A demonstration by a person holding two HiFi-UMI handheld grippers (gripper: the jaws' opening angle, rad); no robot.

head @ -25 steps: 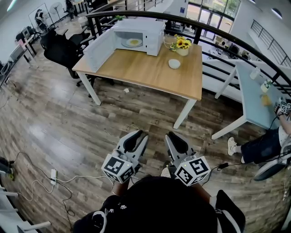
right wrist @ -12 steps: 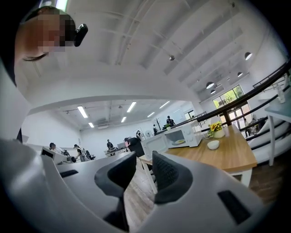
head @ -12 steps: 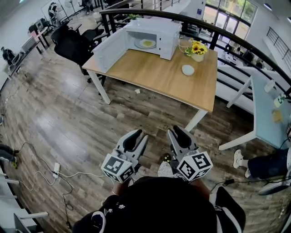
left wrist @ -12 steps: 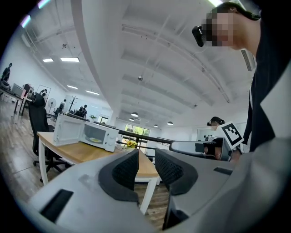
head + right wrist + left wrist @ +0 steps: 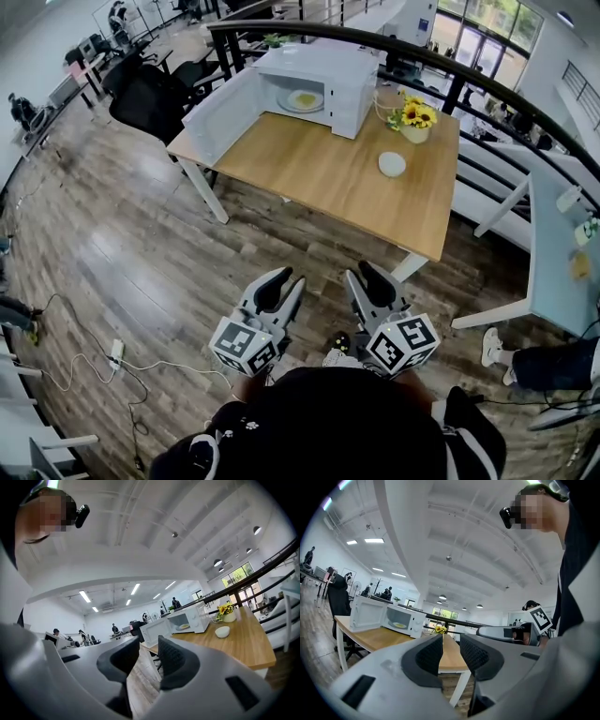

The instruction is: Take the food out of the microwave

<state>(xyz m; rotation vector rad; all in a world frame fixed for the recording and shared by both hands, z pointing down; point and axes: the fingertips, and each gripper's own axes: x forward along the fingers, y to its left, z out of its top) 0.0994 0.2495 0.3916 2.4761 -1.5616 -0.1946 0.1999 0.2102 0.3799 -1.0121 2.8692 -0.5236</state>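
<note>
The plank floor point(image 5: 141, 234) lies open between the person and the wooden surface point(image 5: 328, 173), a stretch only the head view shows whole. At the far end of the surface stands the microwave point(image 5: 323, 66), its door point(image 5: 223, 114) swung wide and the plate of food point(image 5: 306, 99) inside. The gripper views show each pair of jaws slightly apart. The left tongs point(image 5: 284, 277), whose jaws have just been opening, and the right tongs point(image 5: 362, 272) hold nothing, well short of the near edge.
</note>
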